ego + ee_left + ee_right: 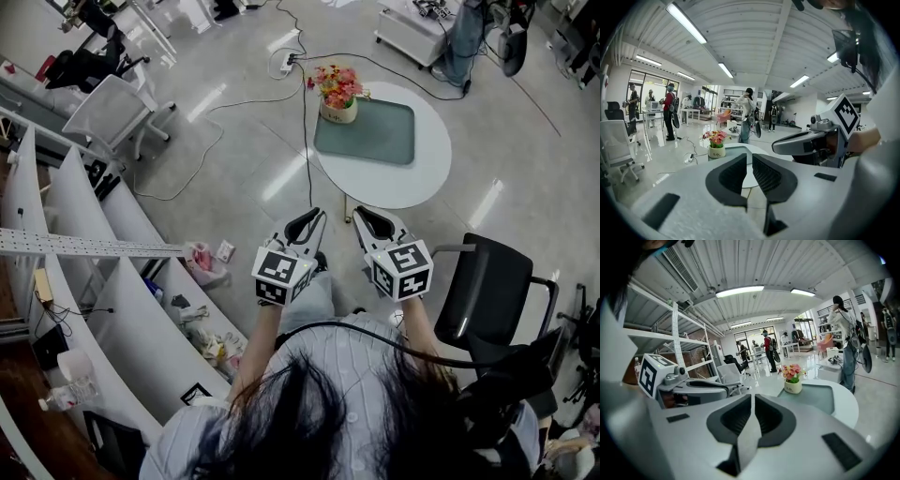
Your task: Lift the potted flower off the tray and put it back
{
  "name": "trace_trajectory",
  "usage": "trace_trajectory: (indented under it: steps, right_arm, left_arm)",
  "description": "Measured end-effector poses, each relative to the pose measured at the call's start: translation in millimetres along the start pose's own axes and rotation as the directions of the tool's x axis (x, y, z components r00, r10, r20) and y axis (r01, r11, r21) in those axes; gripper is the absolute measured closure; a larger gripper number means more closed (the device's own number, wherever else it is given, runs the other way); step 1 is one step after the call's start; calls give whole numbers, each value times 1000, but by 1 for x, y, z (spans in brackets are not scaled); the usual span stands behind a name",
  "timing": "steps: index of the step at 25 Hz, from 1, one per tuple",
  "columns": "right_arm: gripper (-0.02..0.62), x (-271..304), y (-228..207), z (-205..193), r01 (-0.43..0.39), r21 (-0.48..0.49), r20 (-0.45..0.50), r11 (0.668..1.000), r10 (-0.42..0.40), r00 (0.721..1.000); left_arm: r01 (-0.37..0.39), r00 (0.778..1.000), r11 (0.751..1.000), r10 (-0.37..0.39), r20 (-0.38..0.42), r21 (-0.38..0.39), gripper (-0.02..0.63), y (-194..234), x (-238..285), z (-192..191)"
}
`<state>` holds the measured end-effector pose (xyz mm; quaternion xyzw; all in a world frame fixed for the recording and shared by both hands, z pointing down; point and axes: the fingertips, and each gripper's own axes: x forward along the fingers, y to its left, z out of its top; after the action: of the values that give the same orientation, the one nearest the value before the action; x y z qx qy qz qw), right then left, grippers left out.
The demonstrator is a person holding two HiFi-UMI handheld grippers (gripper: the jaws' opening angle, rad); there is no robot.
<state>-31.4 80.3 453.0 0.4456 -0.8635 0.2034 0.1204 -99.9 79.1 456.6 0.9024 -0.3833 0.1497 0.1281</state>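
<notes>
Potted flower stands upright on the tray.

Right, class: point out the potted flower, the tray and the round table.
potted flower [338, 97], head view, its lower blooms.
tray [375, 136], head view, its bare teal floor.
round table [389, 187], head view, bare white top beside the tray.

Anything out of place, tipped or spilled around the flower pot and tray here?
Nothing stands out. The potted flower stands upright at one corner of the tray, which lies flat on the round table; no spill shows. The left gripper and right gripper hang short of the table, jaws together, empty.
</notes>
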Motion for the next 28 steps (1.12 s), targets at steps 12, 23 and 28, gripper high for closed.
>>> trace_trajectory:
  steps: [12,23,28]
  right_arm:
    - [552,67,-6,27,74,8,-16,997,-74,997]
    - [552,77,-20,28,150,14,-36,989,-150,988]
    - [552,81,-32,28,155,39,-36,987,-154,987]
  left_arm:
    - [95,995,995,-95,-17,40,575,71,26,12]
    - [158,987,987,-158,-26,17,575,86,41,9]
    - [162,986,987,-162,-39,9,575,89,50,8]
